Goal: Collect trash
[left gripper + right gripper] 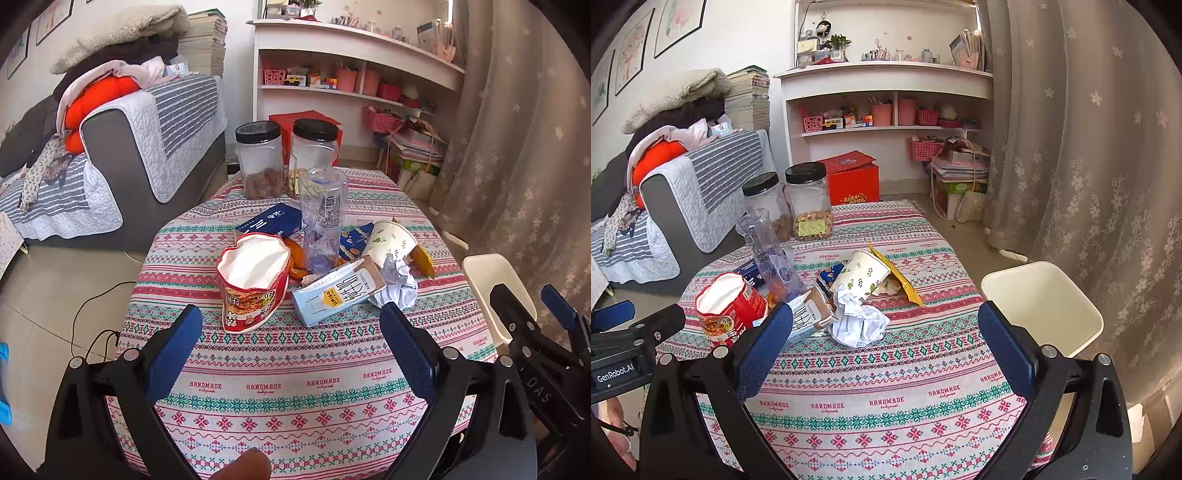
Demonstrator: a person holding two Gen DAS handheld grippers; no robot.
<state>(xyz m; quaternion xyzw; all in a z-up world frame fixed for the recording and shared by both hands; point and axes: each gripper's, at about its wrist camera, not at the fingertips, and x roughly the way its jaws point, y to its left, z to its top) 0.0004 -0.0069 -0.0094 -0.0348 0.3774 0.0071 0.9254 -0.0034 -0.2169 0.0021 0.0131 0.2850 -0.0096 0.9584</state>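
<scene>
Trash lies in a heap mid-table: a red snack bag [255,280] [729,306], a light blue milk carton [338,291] [809,315], crumpled white paper [397,282] [858,325], a tipped paper cup [391,240] [864,273], an empty clear bottle [323,214] [768,251], a yellow wrapper [897,277] and a blue box [269,219]. My left gripper [291,332] is open and empty, just short of the bag and carton. My right gripper [884,332] is open and empty, with the crumpled paper just beyond its fingertips. A cream waste bin [1041,306] [496,291] stands off the table's right side.
Two black-lidded jars [260,158] [809,199] stand at the table's far edge. The table has a patterned cloth [295,387]. A grey sofa [122,155] is on the left, a white shelf [886,103] behind, a curtain [1089,166] on the right.
</scene>
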